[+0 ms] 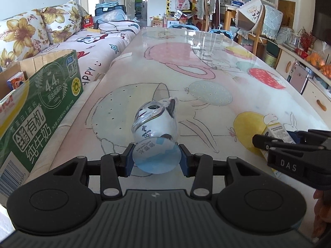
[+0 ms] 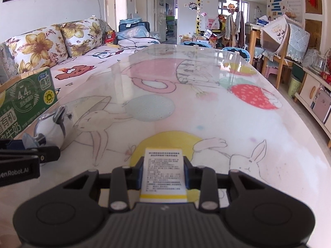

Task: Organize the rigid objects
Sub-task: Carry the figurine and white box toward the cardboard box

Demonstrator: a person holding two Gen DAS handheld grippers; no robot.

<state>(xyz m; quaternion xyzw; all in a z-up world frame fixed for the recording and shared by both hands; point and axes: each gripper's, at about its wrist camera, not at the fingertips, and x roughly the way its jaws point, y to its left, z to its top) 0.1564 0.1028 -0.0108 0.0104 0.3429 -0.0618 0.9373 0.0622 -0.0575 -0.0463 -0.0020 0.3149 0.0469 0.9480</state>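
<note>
Left tool (image 1: 156, 159), in the left wrist view, is clamping the round base of a clear panda figurine (image 1: 154, 122), blue pads pressing on both sides. Figurine is tilting away from the cam, head pointing up the tabletop (image 1: 186, 66) w/ its cartoon cloth. Green carton (image 1: 39, 111) is sitting at the tabletop's left edge, top flaps open, near the figurine but apart. Right tool (image 1: 260, 142) is showing at the right edge, a small box (image 1: 277, 133) between its fingers. Part of a hand (image 1: 320, 212) is peeking in at bottom right.

Right wrist view: right tool (image 2: 163, 172) is gripping the white box (image 2: 163, 174) w/ printed text and a yellow stripe, pads tight on both sides, box lying flat along the fingers over a yellow balloon print. Left tool (image 2: 31, 146) is sitting at the left edge w/ the figurine (image 2: 50, 127), just in front of the carton (image 2: 26, 101). Sofa (image 2: 82, 62) w/ floral cushions is running along the tabletop's (image 2: 206, 113) left side.
</note>
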